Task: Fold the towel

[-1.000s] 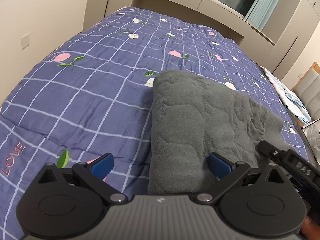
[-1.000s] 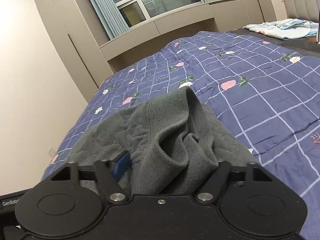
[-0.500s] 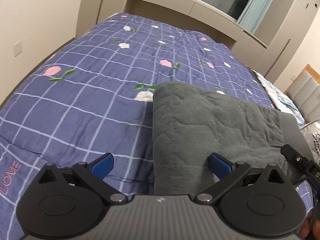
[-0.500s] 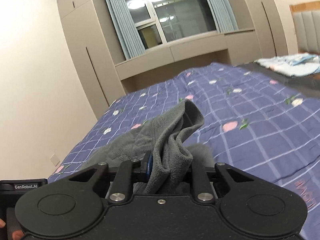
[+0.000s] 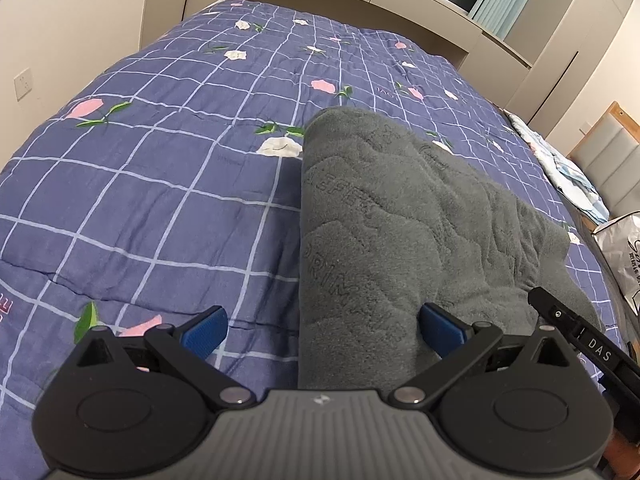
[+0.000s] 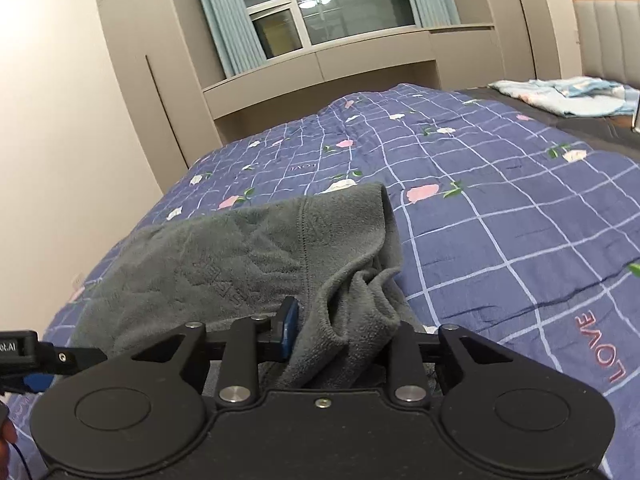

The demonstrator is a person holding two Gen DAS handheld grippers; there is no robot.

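Towel (image 5: 400, 216), grey and part-folded, lies on the bed (image 5: 160, 168), its long axis running away from both grippers. Right gripper (image 6: 340, 340) pinches a bunched corner, having just eased slightly. Left gripper (image 5: 320, 332) hovers spread over the towel's near edge.

A bed covered by a purple-blue quilt (image 5: 168, 168) with a white grid and pink and white flower prints fills the room's centre; red "LOVE" lettering shows on it. Plain cream walls (image 6: 48, 140) bound one side, carrying a white wall socket (image 5: 23, 84). Beige built-in cabinets (image 6: 140, 92) with a recessed shelf run along the far end. Above them sits a dark window (image 6: 340, 12) reflecting a round ceiling lamp, flanked by pale blue curtains (image 6: 224, 16). A padded beige headboard with wooden frame (image 6: 608, 36) stands further off, near crumpled light-blue bedding (image 6: 568, 94).
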